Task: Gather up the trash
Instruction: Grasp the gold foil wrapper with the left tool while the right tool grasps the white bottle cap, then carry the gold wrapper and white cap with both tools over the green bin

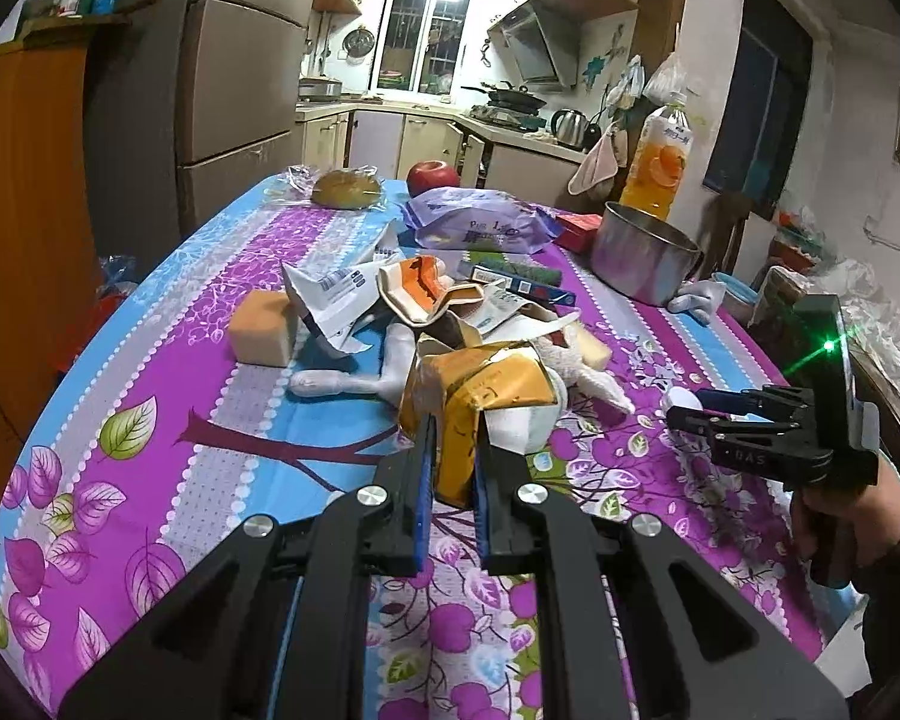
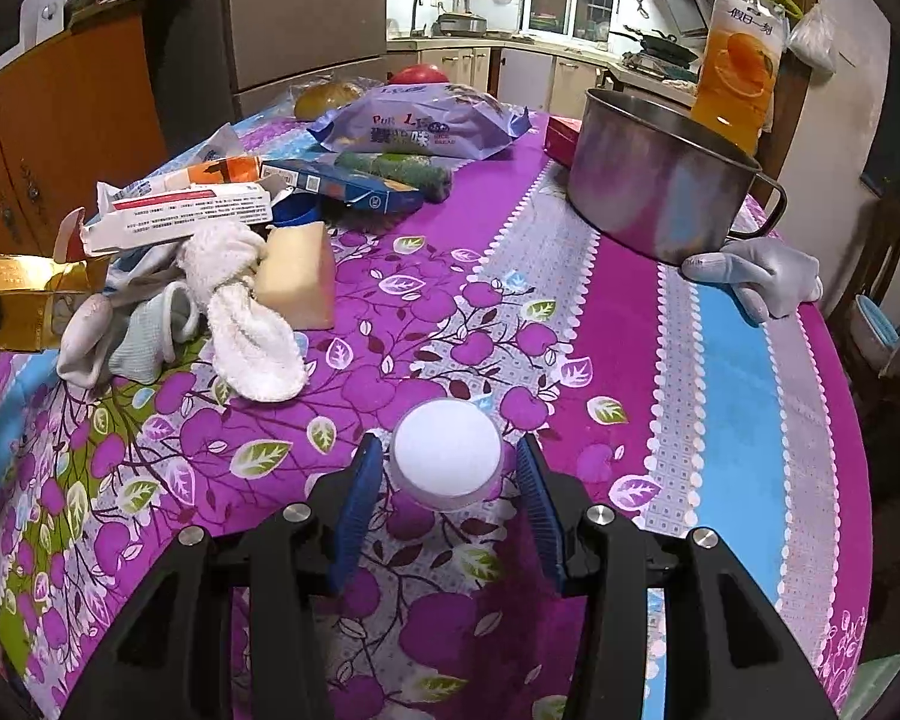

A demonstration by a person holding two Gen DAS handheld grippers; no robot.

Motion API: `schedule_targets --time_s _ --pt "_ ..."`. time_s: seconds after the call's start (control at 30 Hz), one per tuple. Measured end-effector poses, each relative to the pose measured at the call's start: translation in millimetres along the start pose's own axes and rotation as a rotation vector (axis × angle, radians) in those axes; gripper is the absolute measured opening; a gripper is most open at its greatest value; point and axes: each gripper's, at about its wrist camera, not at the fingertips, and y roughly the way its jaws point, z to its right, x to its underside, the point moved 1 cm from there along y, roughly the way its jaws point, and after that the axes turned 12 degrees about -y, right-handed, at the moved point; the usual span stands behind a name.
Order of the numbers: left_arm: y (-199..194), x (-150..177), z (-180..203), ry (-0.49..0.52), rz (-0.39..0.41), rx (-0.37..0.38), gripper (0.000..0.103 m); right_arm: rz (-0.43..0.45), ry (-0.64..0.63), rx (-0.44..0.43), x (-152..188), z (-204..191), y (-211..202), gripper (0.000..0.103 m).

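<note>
Presently a torn gold carton [image 1: 480,384] is clamped in the left tongs [image 1: 453,468]; right tongs [image 2: 450,462] spread wide around a white lid [image 2: 447,450], near the steel pot [image 2: 654,180]. Closing is called for next.

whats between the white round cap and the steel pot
Only bare tablecloth: in the right wrist view nothing lies between the white cap and the steel pot.
</note>
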Motion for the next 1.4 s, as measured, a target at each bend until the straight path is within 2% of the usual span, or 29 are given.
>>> schedule_targets --time_s 0.17,0.4,0.53,0.77,1.1,1.4 --pt "-3 0 -1 -0.003 0.022 -0.003 0.01 0.046 0.013 0.014 4 -5 -10 0.04" --pt "-30 -8 9 0.003 0.109 0.007 0.009 0.185 0.076 0.05 17 -17 -63 0.04" --pt "-43 -8 28 0.023 0.14 0.036 0.009 0.261 0.116 0.09 28 -25 -100 0.04" --pt "-45 4 75 0.075 0.125 0.133 0.009 0.369 0.191 0.197 56 -23 -169 0.04" --pt "-52 20 156 0.156 0.118 0.303 0.009 0.393 0.259 0.326 100 2 -233 0.04" --pt "-55 42 224 0.225 0.099 0.408 0.009 0.394 0.35 0.466 144 42 -292 0.04"
